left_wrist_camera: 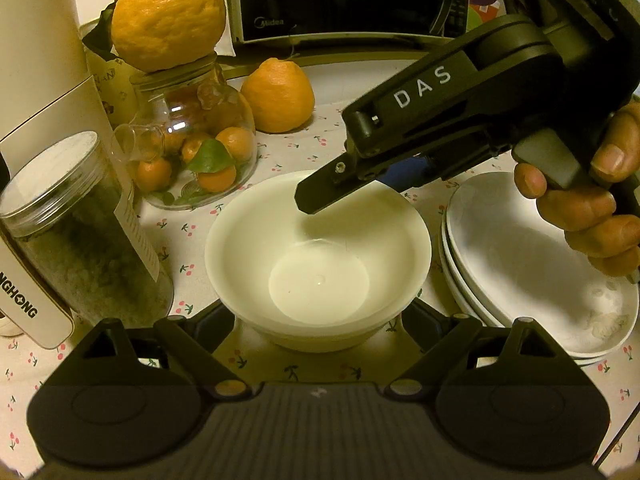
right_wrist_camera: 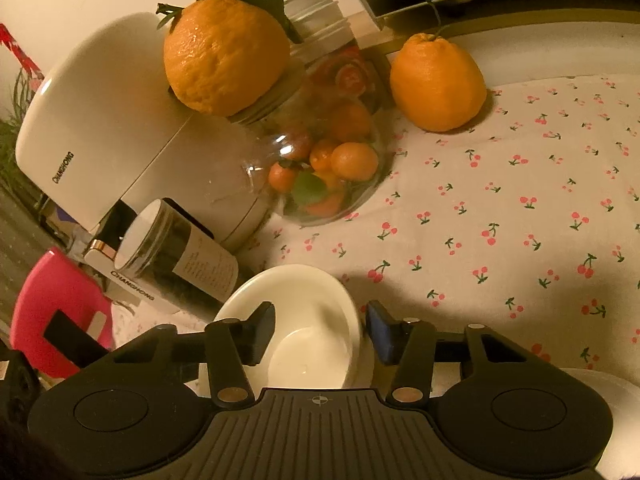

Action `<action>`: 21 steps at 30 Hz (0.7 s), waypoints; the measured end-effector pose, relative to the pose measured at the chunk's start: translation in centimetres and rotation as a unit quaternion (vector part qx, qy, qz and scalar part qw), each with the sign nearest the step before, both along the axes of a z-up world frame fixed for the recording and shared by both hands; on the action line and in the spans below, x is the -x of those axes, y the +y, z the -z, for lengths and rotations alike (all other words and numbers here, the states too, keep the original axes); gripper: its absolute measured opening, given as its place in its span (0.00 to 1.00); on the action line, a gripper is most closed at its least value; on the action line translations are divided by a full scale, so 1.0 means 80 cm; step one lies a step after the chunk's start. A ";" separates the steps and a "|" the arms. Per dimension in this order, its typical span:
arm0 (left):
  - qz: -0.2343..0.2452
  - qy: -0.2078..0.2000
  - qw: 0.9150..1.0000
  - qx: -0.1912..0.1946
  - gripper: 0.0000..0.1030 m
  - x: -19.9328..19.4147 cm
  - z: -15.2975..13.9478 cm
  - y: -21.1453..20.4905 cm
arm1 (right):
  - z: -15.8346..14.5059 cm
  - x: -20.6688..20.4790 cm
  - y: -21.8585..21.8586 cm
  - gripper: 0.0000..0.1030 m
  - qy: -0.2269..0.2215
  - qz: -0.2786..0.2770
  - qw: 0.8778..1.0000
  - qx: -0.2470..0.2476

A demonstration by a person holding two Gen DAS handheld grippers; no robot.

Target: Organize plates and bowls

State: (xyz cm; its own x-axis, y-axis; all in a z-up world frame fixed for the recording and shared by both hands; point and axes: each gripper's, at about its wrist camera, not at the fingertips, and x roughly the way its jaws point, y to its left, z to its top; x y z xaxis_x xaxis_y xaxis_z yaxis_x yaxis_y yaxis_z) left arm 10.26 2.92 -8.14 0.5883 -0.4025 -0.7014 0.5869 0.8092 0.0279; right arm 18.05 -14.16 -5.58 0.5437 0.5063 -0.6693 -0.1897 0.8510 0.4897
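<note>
The left gripper stands wide around the white bowl on the cherry-print tablecloth, not touching. The right gripper straddles the bowl's far rim, pads not visibly pressing. Stacked plates sit beside it.

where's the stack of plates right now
In the left wrist view the stack of plates sits on the cherry-print tablecloth at the right, just beside the white bowl.

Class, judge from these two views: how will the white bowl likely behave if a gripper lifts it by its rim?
The white bowl looks rigid and glazed, so probably slippery between pads. Its thin rim suggests chipping if knocked against the stacked plates beside it. Its wide mouth over a narrow base may let it tilt in a one-sided grip.
</note>
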 end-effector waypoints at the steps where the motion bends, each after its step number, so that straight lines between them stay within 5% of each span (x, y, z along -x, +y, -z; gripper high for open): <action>1: 0.000 0.001 1.000 0.000 0.87 0.000 0.000 0.000 | -0.001 0.001 0.000 0.41 -0.001 0.000 1.000 0.003; 21: 0.011 -0.026 0.999 0.034 0.86 0.023 -0.041 0.002 | -0.052 0.033 -0.013 0.40 -0.041 0.008 0.999 -0.014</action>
State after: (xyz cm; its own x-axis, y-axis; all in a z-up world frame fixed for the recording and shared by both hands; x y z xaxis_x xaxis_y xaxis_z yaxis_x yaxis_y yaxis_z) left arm 8.45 3.07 -4.82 0.6135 -0.4616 -0.6407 0.6036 0.7973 0.0035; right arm 15.38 -15.19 -1.44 0.6042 0.5146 -0.6084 -0.2166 0.8408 0.4961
